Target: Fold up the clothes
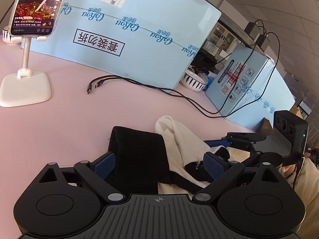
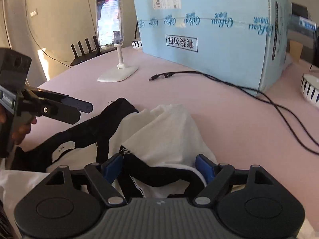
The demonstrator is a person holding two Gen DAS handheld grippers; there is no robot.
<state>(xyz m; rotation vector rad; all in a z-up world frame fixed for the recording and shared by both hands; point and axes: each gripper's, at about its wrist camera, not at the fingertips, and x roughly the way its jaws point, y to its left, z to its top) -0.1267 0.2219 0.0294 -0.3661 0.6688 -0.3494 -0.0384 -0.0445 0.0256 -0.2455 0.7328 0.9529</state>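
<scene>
A crumpled garment of white cloth (image 1: 179, 137) with black parts (image 1: 137, 151) lies on the pink table (image 1: 79, 123). My left gripper (image 1: 159, 165) is open, its blue pads on either side of the black cloth, close above it. My right gripper (image 2: 159, 167) is open over the white cloth (image 2: 167, 131) and a black trim band (image 2: 159, 177). The black part with a white label (image 2: 63, 149) stretches left. The left gripper also shows in the right wrist view (image 2: 83, 107), above the black cloth. The right gripper also shows in the left wrist view (image 1: 247, 139).
A large light blue box (image 1: 139, 29) stands behind the garment, a smaller one (image 1: 239, 83) to its right. A phone on a white stand (image 1: 26, 87) is at the left. Black cables (image 1: 139, 83) run across the table. A striped bowl (image 1: 194, 80) sits between the boxes.
</scene>
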